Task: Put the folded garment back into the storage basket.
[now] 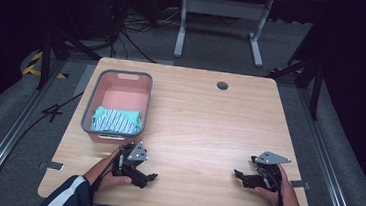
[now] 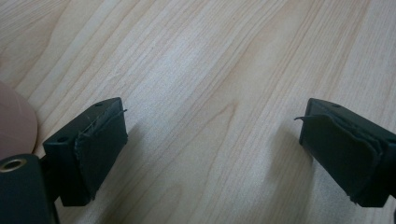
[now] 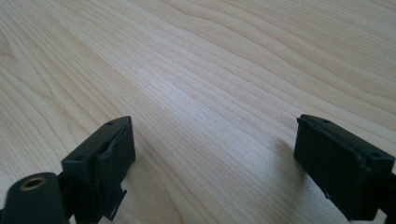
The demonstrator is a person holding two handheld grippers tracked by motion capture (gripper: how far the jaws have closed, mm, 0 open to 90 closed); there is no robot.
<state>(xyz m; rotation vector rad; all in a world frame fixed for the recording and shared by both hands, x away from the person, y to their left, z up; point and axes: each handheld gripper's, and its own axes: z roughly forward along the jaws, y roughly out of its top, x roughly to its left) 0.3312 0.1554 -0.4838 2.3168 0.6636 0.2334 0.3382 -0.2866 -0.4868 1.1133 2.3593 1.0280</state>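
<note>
- A person sits at a light wooden desk [image 1: 204,120], a two-jaw claw in each hand, both resting low near the desk's near edge.
- The left claw [image 1: 150,177] has its jaws spread wide with only bare wood grain between them; it holds nothing.
- The right claw [image 1: 238,174] is likewise wide open and empty, well apart from the left one, and points toward the middle of the desk.
- The nearest thing to work on is a folded cloth [image 1: 117,120], teal with white stripes, lying in the near end of a pink bin [image 1: 94,100] with a grey rim. The bin stands at the desk's left side, just beyond the left claw.
- In the left gripper view a curved pink edge [image 2: 16,121], probably the bin's corner, sits close beside the left jaw.
- Likely risk: a reach for the cloth could knock a jaw against the bin's near wall, since the claw sits so close and low, and push the light bin across the smooth desk.
- Likely risk: the cloth is soft and folded, so a pinch may take the top layer alone and the fold would come undone on lifting.
- Likely risk: the worn, frayed pads [image 2: 100,149] could snag threads of the fabric.
- The right claw is far from the bin, so it could not readily steady it.
</note>
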